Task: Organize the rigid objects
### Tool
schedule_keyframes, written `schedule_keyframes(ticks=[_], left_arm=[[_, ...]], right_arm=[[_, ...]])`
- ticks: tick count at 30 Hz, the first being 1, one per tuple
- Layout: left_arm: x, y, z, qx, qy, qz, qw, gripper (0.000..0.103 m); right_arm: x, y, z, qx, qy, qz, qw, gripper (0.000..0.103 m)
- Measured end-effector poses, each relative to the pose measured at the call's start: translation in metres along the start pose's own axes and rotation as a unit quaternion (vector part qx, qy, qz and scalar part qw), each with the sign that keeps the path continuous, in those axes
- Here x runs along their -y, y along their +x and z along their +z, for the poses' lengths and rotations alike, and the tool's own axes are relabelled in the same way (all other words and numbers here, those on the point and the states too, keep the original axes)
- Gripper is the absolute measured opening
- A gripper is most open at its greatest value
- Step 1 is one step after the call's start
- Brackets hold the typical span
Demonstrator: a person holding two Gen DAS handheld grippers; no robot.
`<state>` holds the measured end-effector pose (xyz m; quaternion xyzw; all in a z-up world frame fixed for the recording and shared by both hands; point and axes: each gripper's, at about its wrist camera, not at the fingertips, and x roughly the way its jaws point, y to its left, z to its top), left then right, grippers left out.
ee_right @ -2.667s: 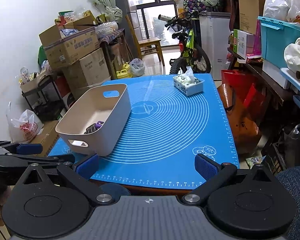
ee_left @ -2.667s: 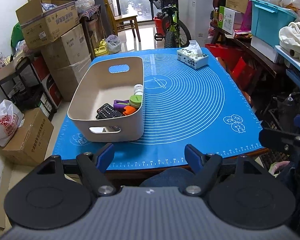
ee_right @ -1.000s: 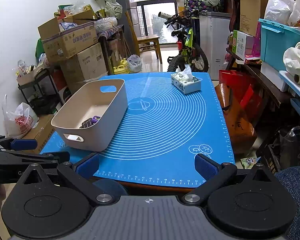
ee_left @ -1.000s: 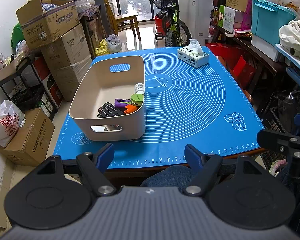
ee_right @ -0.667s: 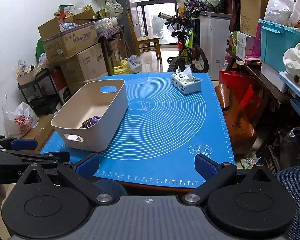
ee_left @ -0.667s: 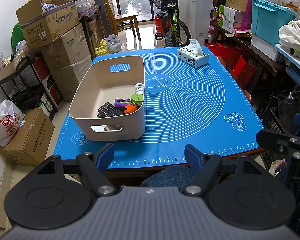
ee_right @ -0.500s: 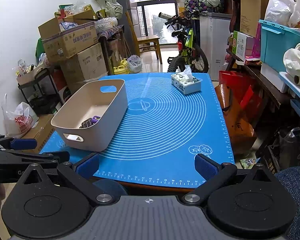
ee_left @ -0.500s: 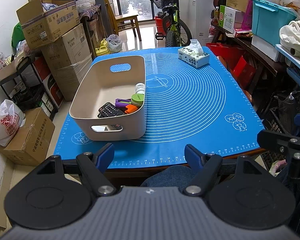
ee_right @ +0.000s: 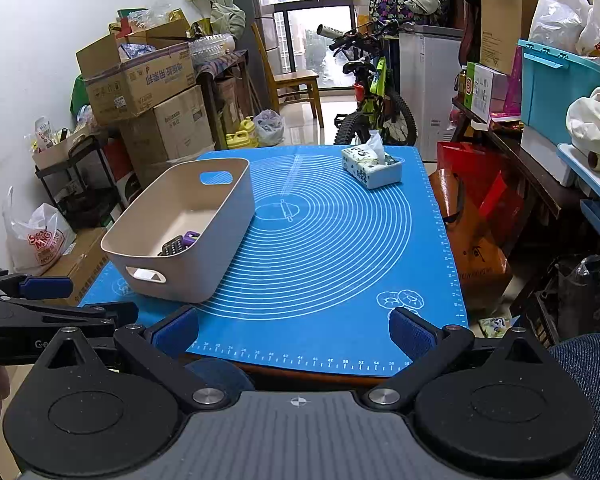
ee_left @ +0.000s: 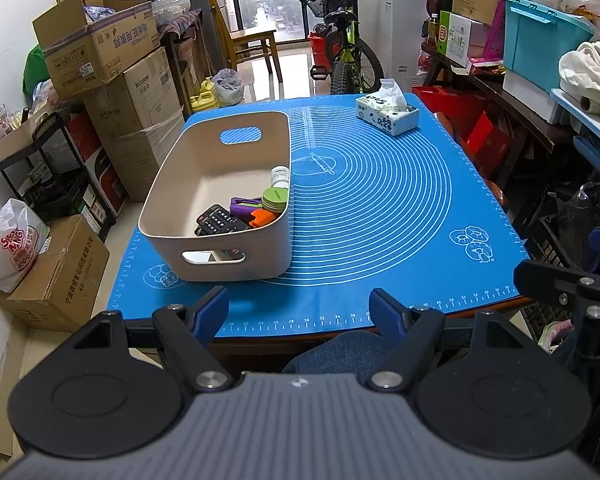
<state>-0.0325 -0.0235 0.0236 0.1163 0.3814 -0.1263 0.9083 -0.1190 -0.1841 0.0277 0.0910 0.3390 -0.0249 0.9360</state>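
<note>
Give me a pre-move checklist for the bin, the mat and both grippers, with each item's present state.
1. Left gripper open, nothing between its pads: ok.
2. Right gripper open and empty: ok.
3. Beige bin upright on the blue mat: ok.
4. Small items inside the bin, remote, purple piece, orange piece, green-lidded jar, white bottle: ok.
5. No loose task items on the mat; only the tissue box sits at its far edge: ok.
6. Whether the tissue box counts as something to sort: cannot tell.
</note>
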Motion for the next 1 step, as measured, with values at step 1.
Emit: schedule_keyframes(ticks=[1], left_arm=[[0.0000, 0.0001, -0.0001, -0.001, 0.001, 0.000, 1.0000, 0.078]], right_arm=[[0.0007, -0.0001, -0.0004, 0.000, 0.000, 0.000, 1.000, 0.101]])
